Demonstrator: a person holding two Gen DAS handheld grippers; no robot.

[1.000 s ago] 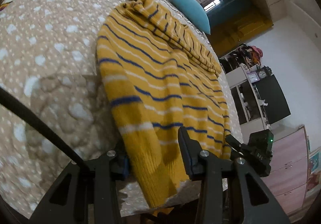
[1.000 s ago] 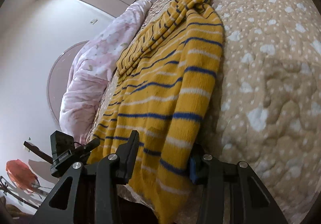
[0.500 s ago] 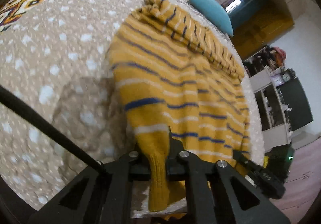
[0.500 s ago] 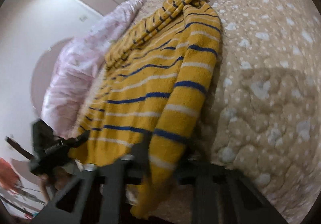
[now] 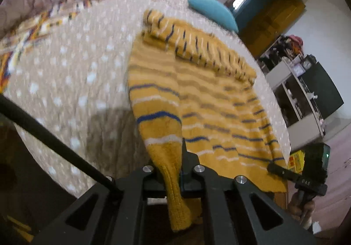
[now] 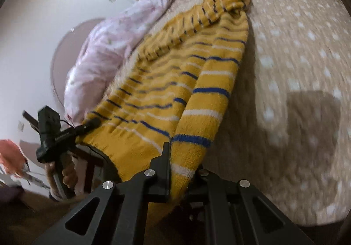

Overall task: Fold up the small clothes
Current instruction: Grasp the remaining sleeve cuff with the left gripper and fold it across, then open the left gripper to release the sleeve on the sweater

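Observation:
A yellow knitted sweater [image 5: 197,102] with blue and white stripes lies on the bed, its sleeves folded across the far end. My left gripper [image 5: 171,163] is shut on the near left corner of its ribbed hem, which hangs down between the fingers. In the right wrist view my right gripper [image 6: 183,163] pinches the near right hem corner of the sweater [image 6: 186,82], its jaws closing the last bit on the cloth. Both corners are raised off the bed's edge. Each gripper also shows in the other's view, the right gripper [image 5: 273,167] and the left gripper [image 6: 94,123], at the hem.
The bed carries a tan quilt [image 5: 65,82] with white dots. A teal pillow [image 5: 212,10] lies at the far end and a pink duvet [image 6: 105,47] along one side. Shelves and a dark screen [image 5: 307,95] stand beyond the bed.
Both grippers went from open around the hem corners to shut on them. They have since risen and moved forward over the bed, lifting the near hem.

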